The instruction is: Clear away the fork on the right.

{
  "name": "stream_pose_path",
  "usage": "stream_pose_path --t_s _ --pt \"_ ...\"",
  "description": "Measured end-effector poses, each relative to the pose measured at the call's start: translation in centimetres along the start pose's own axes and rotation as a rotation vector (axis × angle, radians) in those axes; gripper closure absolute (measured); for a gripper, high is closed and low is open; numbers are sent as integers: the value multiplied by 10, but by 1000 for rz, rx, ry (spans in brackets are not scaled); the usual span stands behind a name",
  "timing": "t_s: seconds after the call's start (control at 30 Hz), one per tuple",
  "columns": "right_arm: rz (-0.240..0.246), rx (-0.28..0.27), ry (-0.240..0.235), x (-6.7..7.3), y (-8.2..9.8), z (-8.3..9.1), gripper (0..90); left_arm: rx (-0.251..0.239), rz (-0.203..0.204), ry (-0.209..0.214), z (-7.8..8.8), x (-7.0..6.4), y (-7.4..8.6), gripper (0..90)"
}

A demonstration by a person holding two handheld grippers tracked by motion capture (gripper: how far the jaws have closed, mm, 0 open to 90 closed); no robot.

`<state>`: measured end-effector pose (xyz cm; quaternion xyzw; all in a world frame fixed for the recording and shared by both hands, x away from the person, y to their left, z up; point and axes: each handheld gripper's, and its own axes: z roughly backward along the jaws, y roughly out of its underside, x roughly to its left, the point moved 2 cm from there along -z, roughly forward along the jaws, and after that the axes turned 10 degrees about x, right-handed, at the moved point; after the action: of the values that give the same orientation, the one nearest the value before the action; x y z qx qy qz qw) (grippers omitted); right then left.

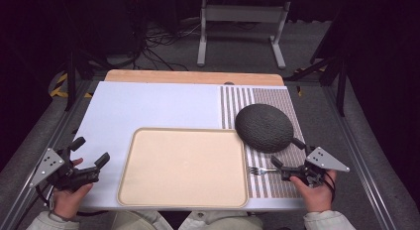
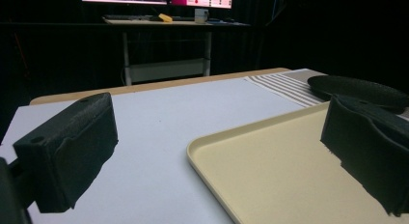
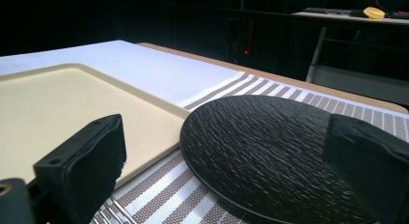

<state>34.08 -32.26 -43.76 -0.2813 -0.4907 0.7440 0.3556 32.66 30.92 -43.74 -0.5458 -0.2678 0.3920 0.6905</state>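
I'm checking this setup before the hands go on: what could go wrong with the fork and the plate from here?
The fork lies flat on the striped placemat, just ahead of the open right gripper; a thin, flat handle may slip or skid when pinched. The black plate sits close behind the fork and slightly overlaps the tray corner, so a reach could knock it. The left gripper is open beside the tray.

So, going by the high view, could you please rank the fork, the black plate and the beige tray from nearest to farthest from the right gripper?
1. Fork: on the striped mat, right in front of the right gripper.
2. Black plate: on the mat, just beyond the fork.
3. Beige tray: to the left, past the fork's tines.
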Motion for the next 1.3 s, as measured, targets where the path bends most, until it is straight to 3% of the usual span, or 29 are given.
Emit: stream_pose_path --t_s 0.83,1.07,1.3 --pt "0 0 -18 0 -4 0 26 12 -8 17 1 -1 -1 0" --pt "23 -2 -43 3 -21 0 34 21 -12 11 1 -1 0 0" --pt "33 31 -49 3 -35 -5 40 27 -18 10 0 -2 0 0"
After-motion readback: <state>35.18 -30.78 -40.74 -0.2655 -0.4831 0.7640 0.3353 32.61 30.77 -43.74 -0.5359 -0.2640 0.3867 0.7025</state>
